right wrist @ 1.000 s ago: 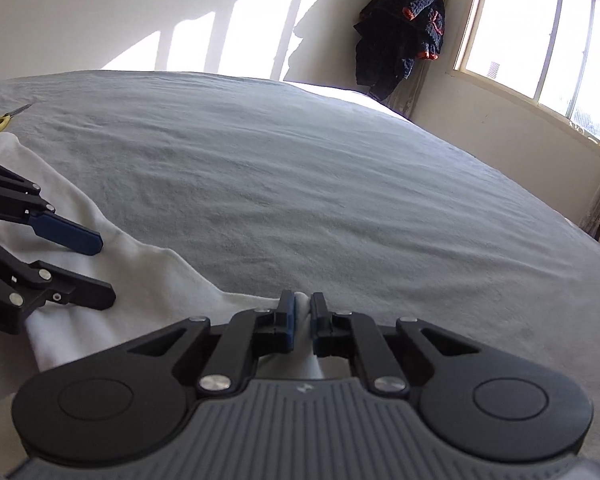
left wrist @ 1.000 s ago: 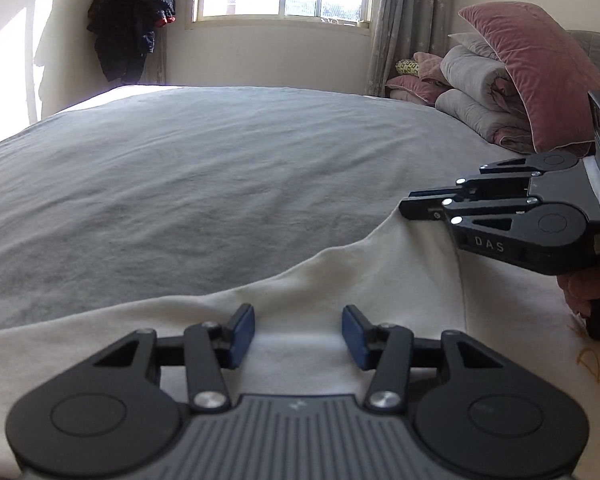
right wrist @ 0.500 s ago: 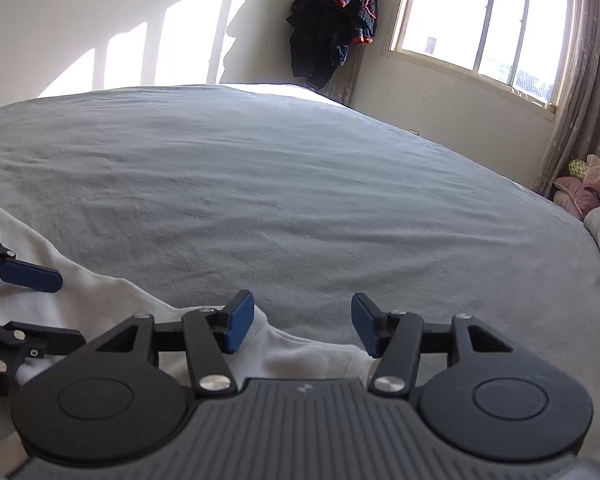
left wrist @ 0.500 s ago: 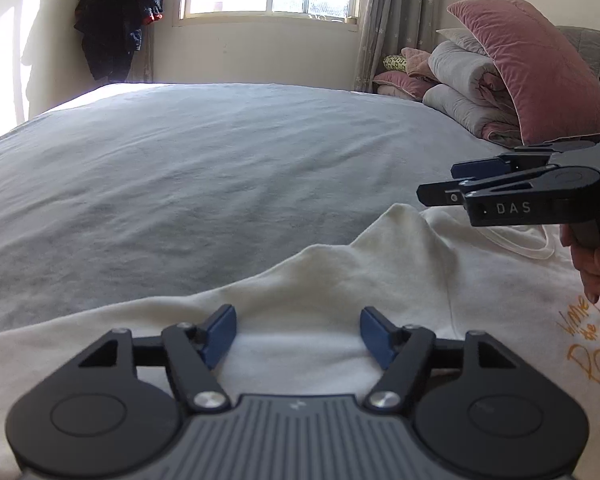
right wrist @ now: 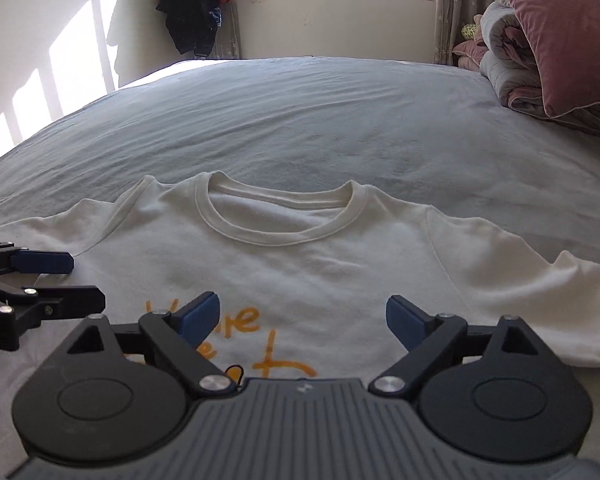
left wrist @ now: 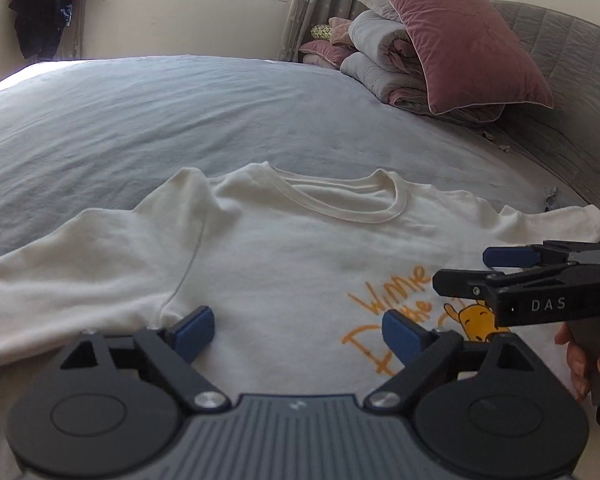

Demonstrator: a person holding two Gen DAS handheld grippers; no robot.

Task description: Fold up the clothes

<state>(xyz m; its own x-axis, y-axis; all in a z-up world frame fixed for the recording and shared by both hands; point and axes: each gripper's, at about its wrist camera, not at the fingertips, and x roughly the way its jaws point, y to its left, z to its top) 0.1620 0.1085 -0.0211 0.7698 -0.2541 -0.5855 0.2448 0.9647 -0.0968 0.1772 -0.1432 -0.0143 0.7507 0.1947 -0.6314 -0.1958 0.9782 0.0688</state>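
A cream long-sleeved sweatshirt [left wrist: 300, 248] [right wrist: 324, 264] with orange lettering and a yellow cartoon print lies flat, front up, on the grey bed, its collar pointing toward the window. My left gripper [left wrist: 298, 328] hovers open above the shirt's left chest, nothing between its blue pads. My right gripper [right wrist: 303, 318] is open too, held over the printed chest area. Each gripper shows in the other's view: the right gripper [left wrist: 460, 270] at the right edge, the left gripper [right wrist: 86, 280] at the left edge. Both sleeves spread out to the sides.
The grey bedsheet [right wrist: 320, 120] stretches far toward the window. A pink pillow [left wrist: 456, 36] rests on folded quilts [left wrist: 376, 64] at the padded grey headboard [left wrist: 572, 92] on the right. A dark jacket [right wrist: 198, 0] hangs on the far wall. A hand [left wrist: 580, 360] holds the right gripper's handle.
The right gripper opened and let go of the shirt's shoulder edge. Both grippers pulled back and rose, so the whole shirt front, lying flat, is in view now.
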